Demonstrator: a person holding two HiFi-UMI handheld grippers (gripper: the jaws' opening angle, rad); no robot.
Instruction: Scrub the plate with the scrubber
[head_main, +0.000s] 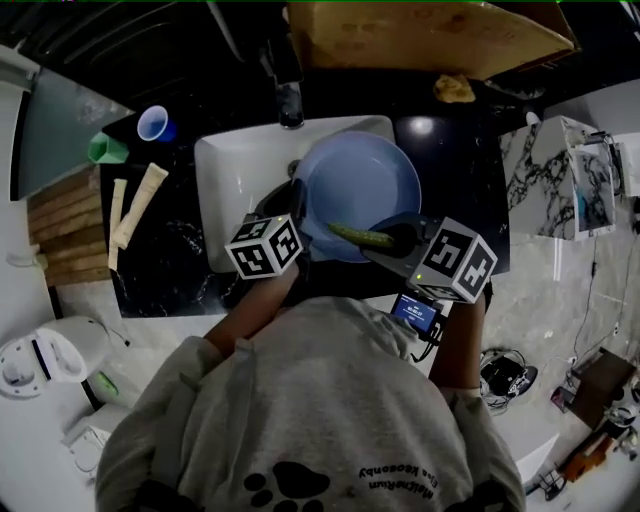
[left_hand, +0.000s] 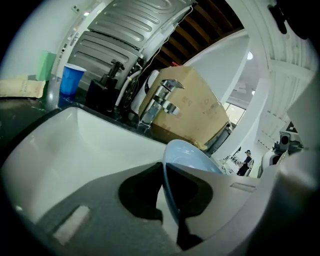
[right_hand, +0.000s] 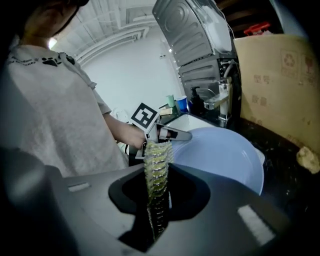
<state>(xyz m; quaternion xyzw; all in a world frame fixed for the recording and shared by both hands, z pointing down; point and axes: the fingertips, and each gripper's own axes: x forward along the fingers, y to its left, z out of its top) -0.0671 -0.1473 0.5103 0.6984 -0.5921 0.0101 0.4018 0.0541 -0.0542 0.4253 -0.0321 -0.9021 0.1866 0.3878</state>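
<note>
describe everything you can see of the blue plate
The plate is round, pale blue, shallow and smooth, bare inside, perhaps plastic. It is held tilted above the white sink, edge pinched in the left tool. The yellow-green scrubber, gripped by the right tool, lies over its near rim.

No words can be read clearly. The brown cardboard box (right_hand: 272, 85), far right, has a recycling arrows sign (right_hand: 291, 60) and faint print too blurry to read. The grey sweatshirt (head_main: 320, 390), near, shows a black paw print (head_main: 290, 483) and tiny unclear letters. The left cube (head_main: 265, 246) and right cube (head_main: 457, 262) carry black-and-white square patterns.
</note>
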